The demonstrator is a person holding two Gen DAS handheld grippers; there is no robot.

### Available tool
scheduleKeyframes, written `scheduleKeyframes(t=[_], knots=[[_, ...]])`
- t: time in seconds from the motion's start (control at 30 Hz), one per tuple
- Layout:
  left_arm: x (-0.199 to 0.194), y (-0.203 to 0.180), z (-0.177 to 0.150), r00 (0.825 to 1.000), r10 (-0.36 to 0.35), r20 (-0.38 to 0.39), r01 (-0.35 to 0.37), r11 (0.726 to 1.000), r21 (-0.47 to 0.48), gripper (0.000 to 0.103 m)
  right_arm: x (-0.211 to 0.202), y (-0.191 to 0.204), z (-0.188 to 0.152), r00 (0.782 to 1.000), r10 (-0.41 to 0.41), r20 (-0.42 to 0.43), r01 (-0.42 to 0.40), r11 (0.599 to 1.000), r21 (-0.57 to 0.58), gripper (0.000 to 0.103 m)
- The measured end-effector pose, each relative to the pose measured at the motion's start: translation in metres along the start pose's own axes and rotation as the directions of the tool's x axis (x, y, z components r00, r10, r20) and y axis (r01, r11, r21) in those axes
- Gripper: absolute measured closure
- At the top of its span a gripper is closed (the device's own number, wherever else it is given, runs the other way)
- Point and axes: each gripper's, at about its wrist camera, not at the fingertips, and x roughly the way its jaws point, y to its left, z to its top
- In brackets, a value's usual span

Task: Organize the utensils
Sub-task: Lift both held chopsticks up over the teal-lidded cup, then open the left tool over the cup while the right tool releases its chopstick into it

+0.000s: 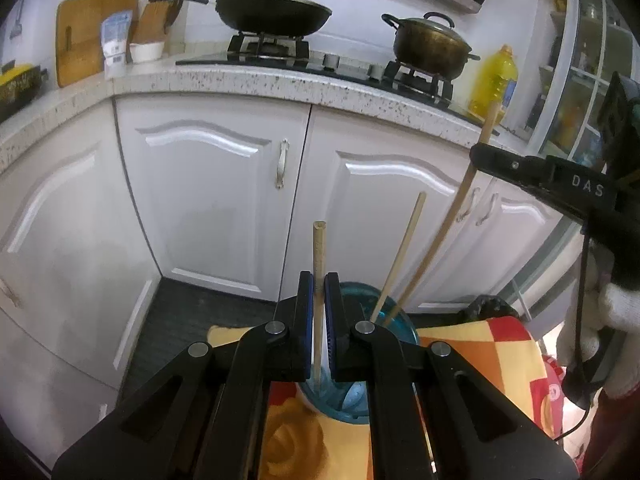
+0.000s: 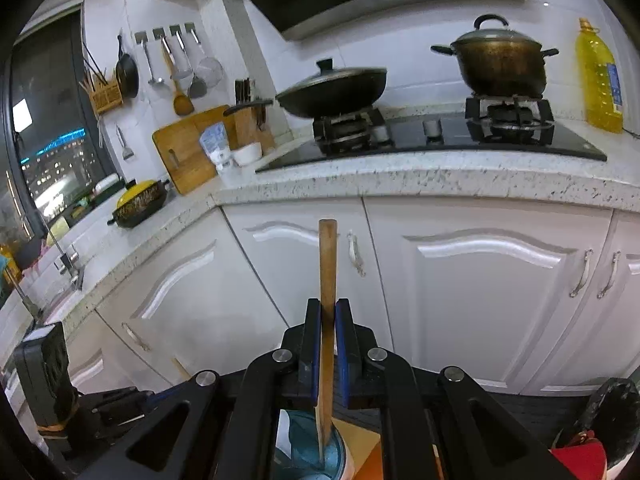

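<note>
A blue glass cup [image 1: 394, 328] at the lower centre of the left wrist view, standing on an orange, yellow and red patterned cloth [image 1: 480, 344], receives the chopsticks being tidied in this kitchen. The left gripper [image 1: 319, 316], angled downward, is clamped on one pale chopstick [image 1: 319, 248] held nearly upright, its lower end already inside the cup's mouth. The right gripper [image 2: 328, 340], entering the left view from the right edge in a white-gloved hand [image 1: 616, 320], is pinched on a darker wooden chopstick [image 2: 327, 280] whose tip, in the right wrist view at bottom centre, also dips into the cup. One loose chopstick [image 1: 400, 256] already leans there, beside the stick the right gripper holds. A clean finish likely means lowering each stick until its tip nears the bottom before letting go, and keeping the two sticks from crossing or levering the light cup over. Behind, white cabinet doors [image 1: 208, 184] fill mid-frame; a lidded wok [image 1: 272, 10] and pot [image 1: 430, 42] sit on the stove at the top.
</note>
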Motion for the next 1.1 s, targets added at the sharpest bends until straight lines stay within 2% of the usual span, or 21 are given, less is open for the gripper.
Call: scheduleKeyframes(t=[0.2, 0.37, 0.47, 0.53, 0.57, 0.63, 0.73, 1.1], knots=[[0.0, 0.0, -0.005, 1.0, -0.007, -0.003, 0.007, 1.0, -0.008, 0.099, 0.029, 0.008, -0.029, 0.992, 0.02, -0.124, -0.024, 0.999, -0.028, 0.096], [-0.001, 0.002, -0.003, 1.0, -0.004, -0.006, 0.004, 1.0, -0.017, 0.099, 0.051, 0.01, -0.048, 0.972, 0.034, -0.233, -0.042, 0.999, -0.031, 0.096], [-0.001, 0.005, -0.002, 1.0, -0.011, -0.014, 0.011, 0.999, -0.042, 0.099, 0.047, 0.004, -0.053, 0.972, 0.035, -0.234, -0.038, 0.999, -0.007, 0.093], [-0.001, 0.007, -0.003, 1.0, -0.011, -0.021, 0.01, 0.999, -0.048, 0.095, 0.04, 0.0, -0.056, 0.971, 0.032, -0.235, -0.031, 0.999, 0.006, 0.074], [-0.002, 0.008, -0.004, 1.0, -0.01, -0.027, 0.009, 0.999, -0.051, 0.092, 0.036, -0.001, -0.057, 0.972, 0.033, -0.232, -0.032, 0.999, 0.009, 0.071], [-0.004, 0.008, -0.006, 1.0, -0.015, -0.027, 0.014, 0.998, -0.058, 0.076, 0.029, -0.003, -0.062, 0.972, 0.024, -0.236, -0.024, 1.0, 0.002, 0.071], [-0.009, 0.008, -0.008, 1.0, -0.021, -0.016, 0.02, 0.998, -0.066, 0.065, 0.019, -0.007, -0.072, 0.968, 0.013, -0.25, -0.012, 1.0, 0.007, 0.071], [-0.026, -0.013, -0.037, 1.0, -0.002, -0.022, 0.002, 1.0, -0.009, 0.06, -0.027, -0.021, -0.107, 0.968, -0.023, -0.25, 0.037, 0.998, 0.049, 0.068]])
